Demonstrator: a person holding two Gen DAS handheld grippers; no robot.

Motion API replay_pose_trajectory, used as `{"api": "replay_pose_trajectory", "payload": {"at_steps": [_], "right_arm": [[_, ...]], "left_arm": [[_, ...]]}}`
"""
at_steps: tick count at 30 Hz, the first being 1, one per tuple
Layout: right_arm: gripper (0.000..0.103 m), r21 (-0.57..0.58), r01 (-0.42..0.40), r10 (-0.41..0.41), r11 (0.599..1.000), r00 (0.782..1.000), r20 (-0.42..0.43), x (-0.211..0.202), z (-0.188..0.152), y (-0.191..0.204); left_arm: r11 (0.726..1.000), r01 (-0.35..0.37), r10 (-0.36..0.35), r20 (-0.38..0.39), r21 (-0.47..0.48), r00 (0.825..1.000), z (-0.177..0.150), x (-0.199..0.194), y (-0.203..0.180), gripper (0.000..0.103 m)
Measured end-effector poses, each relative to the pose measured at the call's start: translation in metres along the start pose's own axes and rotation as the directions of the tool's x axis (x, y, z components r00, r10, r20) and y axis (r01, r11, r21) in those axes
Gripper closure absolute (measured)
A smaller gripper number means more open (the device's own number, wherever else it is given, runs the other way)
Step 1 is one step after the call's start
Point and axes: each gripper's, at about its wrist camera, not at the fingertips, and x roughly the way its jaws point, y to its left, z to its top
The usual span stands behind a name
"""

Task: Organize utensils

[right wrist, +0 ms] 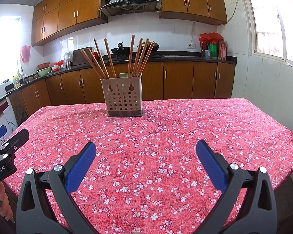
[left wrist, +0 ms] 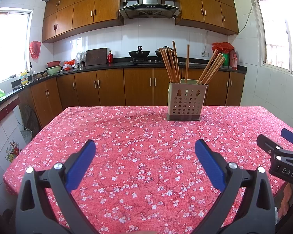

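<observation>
A beige perforated utensil holder (left wrist: 186,102) stands near the far edge of the table and also shows in the right wrist view (right wrist: 123,99). Several wooden chopsticks (left wrist: 172,66) stand in it, fanned into two bunches, and also show in the right wrist view (right wrist: 138,56). My left gripper (left wrist: 145,152) is open and empty, above the near part of the table. My right gripper (right wrist: 146,154) is open and empty too, beside the left one. Each gripper shows at the edge of the other's view: the right one (left wrist: 281,142), the left one (right wrist: 4,138).
The table carries a red floral cloth (left wrist: 138,156). Behind it run wooden cabinets (left wrist: 111,87) under a dark counter with a wok (left wrist: 139,53), bowls and bottles. Windows stand at both sides. A white tiled wall (right wrist: 263,78) is at the right.
</observation>
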Motion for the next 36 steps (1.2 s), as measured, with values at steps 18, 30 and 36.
{"api": "replay_pose_trajectory", "payload": {"at_steps": [18, 30, 36], "right_arm": [[0.002, 0.006, 0.000, 0.001, 1.000, 1.000, -0.005, 0.0009, 0.0002, -0.0009], [0.002, 0.006, -0.001, 0.001, 1.000, 1.000, -0.006, 0.0010, 0.0004, -0.0012], [0.002, 0.007, -0.001, 0.001, 1.000, 1.000, -0.006, 0.0012, 0.0004, -0.0009]], "left_arm": [[1.000, 0.001, -0.001, -0.003, -0.003, 1.000, -0.0018, 0.0007, -0.0003, 0.004], [1.000, 0.003, -0.003, -0.005, -0.003, 1.000, -0.0037, 0.0017, -0.0039, 0.004], [1.000, 0.006, -0.006, -0.004, -0.008, 1.000, -0.0036, 0.0019, -0.0034, 0.004]]}}
